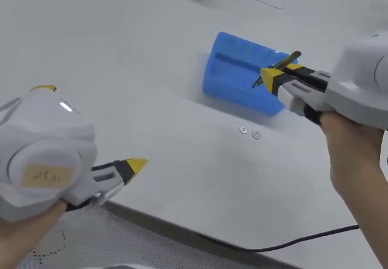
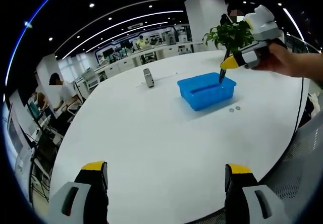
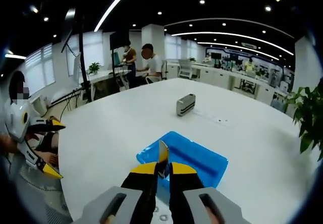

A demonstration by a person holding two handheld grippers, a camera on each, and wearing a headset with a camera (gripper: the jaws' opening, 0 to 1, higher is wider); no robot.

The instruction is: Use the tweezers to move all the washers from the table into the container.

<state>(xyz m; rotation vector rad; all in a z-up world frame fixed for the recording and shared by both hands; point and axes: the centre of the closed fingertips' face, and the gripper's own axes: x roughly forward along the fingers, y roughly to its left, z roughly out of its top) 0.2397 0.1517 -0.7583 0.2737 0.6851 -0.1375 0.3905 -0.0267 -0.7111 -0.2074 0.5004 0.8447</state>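
Tweezers (image 1: 290,58) tip over the blue container (image 1: 233,69), two washers (image 1: 243,129) left on the table (image 1: 151,69).
The right gripper (image 1: 267,78) is clamped on the tweezers; any washer at their tip is too small to tell. The washers lie side by side just beside the container's near wall, toward the person (the left gripper (image 2: 164,183), jaws wide apart, is well off).

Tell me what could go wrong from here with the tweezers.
The two washers lie close together beside the container, so picking one may knock the other away. They are small and flat, so the tweezers may slip off. The tweezers, clamped in the right gripper, might twist when pressed on the table.
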